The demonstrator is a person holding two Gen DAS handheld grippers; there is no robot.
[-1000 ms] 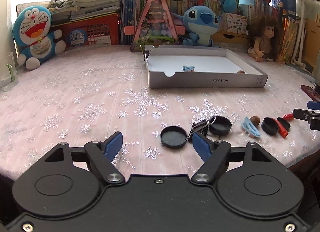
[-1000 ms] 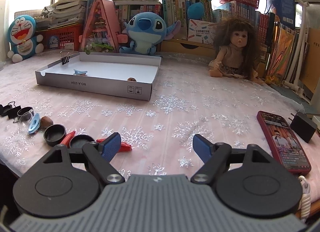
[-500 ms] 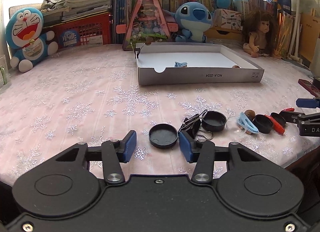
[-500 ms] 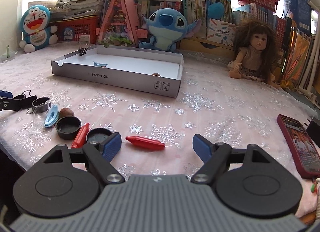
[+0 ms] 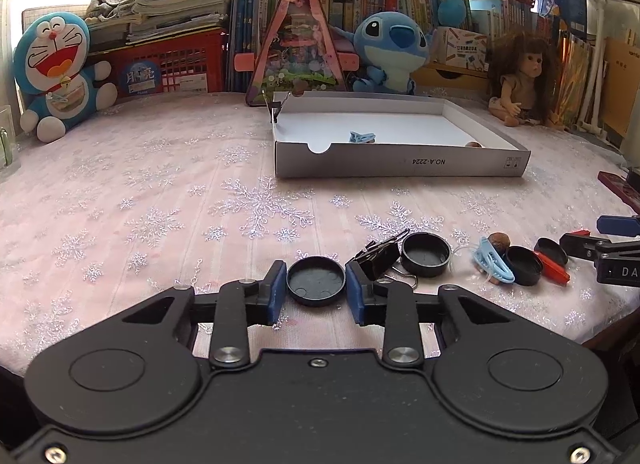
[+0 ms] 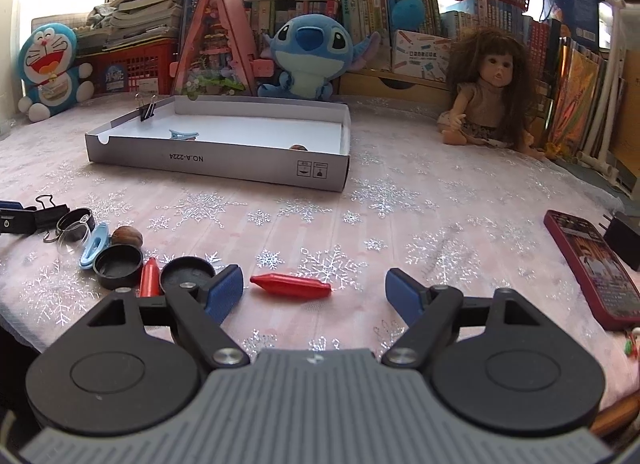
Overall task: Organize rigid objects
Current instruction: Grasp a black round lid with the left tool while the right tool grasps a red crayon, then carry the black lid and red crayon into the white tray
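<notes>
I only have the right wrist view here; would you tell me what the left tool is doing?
Observer: The left tool has a black lid between its pads, which sit against the rim on both sides.
Operator: Thank you. Is the lid off the table?
Observer: It does not look so; it appears to lie flat on the cloth, hollow side up.
Operator: Is anything crowding it?
Observer: A binder clip lies just beside the right pad; I cannot tell whether they touch.
</notes>
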